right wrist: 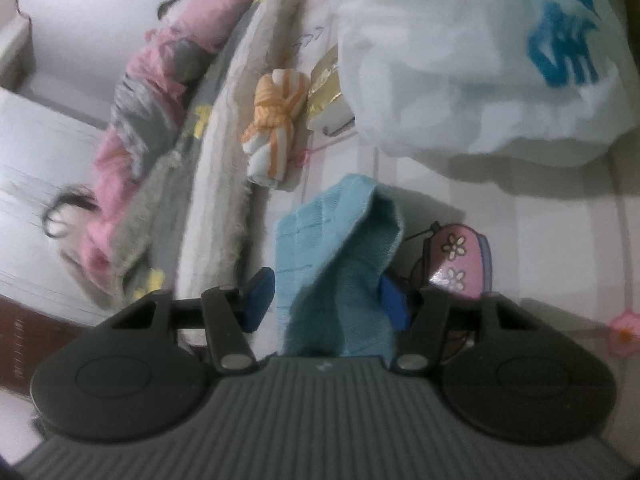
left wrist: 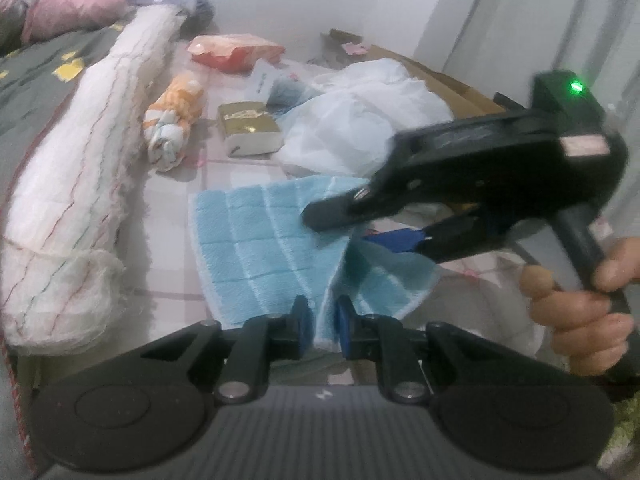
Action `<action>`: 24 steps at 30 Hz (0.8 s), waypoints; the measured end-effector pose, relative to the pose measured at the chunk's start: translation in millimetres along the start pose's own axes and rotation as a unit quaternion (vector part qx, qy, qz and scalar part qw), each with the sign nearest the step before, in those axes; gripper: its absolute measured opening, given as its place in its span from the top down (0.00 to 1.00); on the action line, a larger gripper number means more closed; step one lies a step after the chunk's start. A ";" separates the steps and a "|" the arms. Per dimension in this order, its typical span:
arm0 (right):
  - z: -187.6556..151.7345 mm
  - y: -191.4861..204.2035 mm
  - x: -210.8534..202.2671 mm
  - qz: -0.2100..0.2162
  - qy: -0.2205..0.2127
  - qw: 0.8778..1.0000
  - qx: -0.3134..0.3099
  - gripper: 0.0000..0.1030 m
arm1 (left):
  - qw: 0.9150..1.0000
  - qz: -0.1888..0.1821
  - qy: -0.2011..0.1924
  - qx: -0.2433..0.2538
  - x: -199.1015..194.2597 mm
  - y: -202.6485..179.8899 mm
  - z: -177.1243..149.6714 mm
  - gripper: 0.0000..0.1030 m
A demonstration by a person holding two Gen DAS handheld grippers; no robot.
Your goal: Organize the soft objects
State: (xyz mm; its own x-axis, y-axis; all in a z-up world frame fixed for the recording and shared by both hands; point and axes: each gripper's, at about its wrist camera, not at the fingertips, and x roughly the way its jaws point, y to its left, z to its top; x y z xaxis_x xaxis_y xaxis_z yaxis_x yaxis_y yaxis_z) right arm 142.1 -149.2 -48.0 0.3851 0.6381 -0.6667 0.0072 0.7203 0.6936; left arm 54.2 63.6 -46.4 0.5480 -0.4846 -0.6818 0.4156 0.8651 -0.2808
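On the bed (left wrist: 176, 292), our left tongs (left wrist: 323, 322) pinch the blue towel's (left wrist: 260, 236) near edge. Only the left view shows this grip. Our right tongs (right wrist: 326, 300) stand spread apart around its raised fold, beside a white bag (right wrist: 460, 80).

towel (left wrist: 256, 240) before bag (left wrist: 360, 120) | rolled blanket (left wrist: 80, 184) left of towel

Two close wrist views over the bed, blue towel (left wrist: 260, 240) shared.
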 end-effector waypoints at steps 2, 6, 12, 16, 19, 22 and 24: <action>-1.1 1.7 3.2 -0.022 0.003 1.000 -0.011 0.66 | 1.000 -0.017 -0.003 0.008 -1.3 -4.5 -0.7 0.80; -0.7 -2.8 1.5 -0.032 -0.002 0.999 -0.012 0.84 | 0.998 -0.043 -0.007 0.034 -6.9 -10.7 -1.3 0.74; 3.6 -18.9 -7.4 -0.010 -0.007 1.000 0.013 0.88 | 0.998 -0.055 -0.033 -0.020 -25.6 16.9 5.3 0.74; 5.6 -19.1 -14.5 0.008 -0.009 1.000 0.011 0.89 | 1.000 -0.015 -0.009 -0.020 -17.3 23.6 5.5 0.74; 7.4 -15.1 -19.9 0.028 -0.003 1.000 0.003 0.89 | 1.000 -0.006 0.014 -0.003 -7.4 19.6 3.5 0.74; 9.6 -8.7 -22.5 0.044 0.004 0.999 -0.004 0.89 | 1.000 -0.010 0.017 -0.001 -4.3 18.8 2.4 0.74; 11.9 -2.8 -23.2 0.047 0.006 0.999 -0.016 0.89 | 1.000 -0.019 0.020 -0.007 -4.5 21.4 2.7 0.73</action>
State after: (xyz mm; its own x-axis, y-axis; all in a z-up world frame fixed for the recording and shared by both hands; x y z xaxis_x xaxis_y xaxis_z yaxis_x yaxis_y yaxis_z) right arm 144.1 -169.3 -31.1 0.3712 0.7059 -0.6032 -0.0573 0.6658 0.7439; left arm 62.6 84.0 -47.5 0.5028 -0.5110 -0.6972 0.4252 0.8484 -0.3152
